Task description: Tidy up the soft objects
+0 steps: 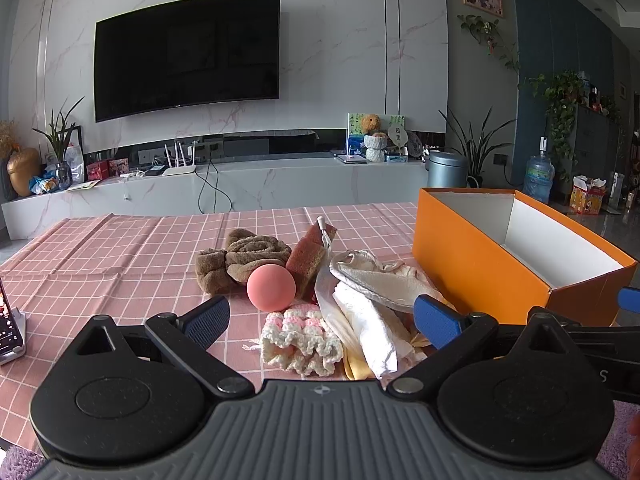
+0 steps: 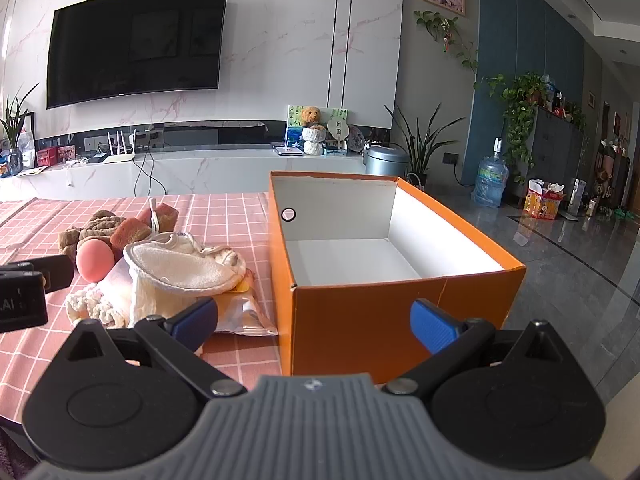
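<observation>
A pile of soft things lies on the pink checked tablecloth [image 1: 120,256]: a pink ball [image 1: 271,288], a brown towel [image 1: 240,258], a brown sponge [image 1: 308,256], a pink-and-white crocheted piece [image 1: 300,338], a white cloth pouch [image 1: 376,276] and a plastic packet [image 2: 244,316]. An orange box [image 1: 476,272] with a bare white inside [image 2: 352,260] stands to the right of the pile. My left gripper [image 1: 322,316] is open, just in front of the pile. My right gripper [image 2: 314,322] is open, before the box's near wall [image 2: 360,320].
A phone on a stand [image 1: 10,328] sits at the table's left edge. The left gripper's body [image 2: 28,292] shows at the left of the right wrist view. Beyond the table are a TV wall, a white console [image 1: 240,184] and a grey tiled floor [image 2: 560,264] on the right.
</observation>
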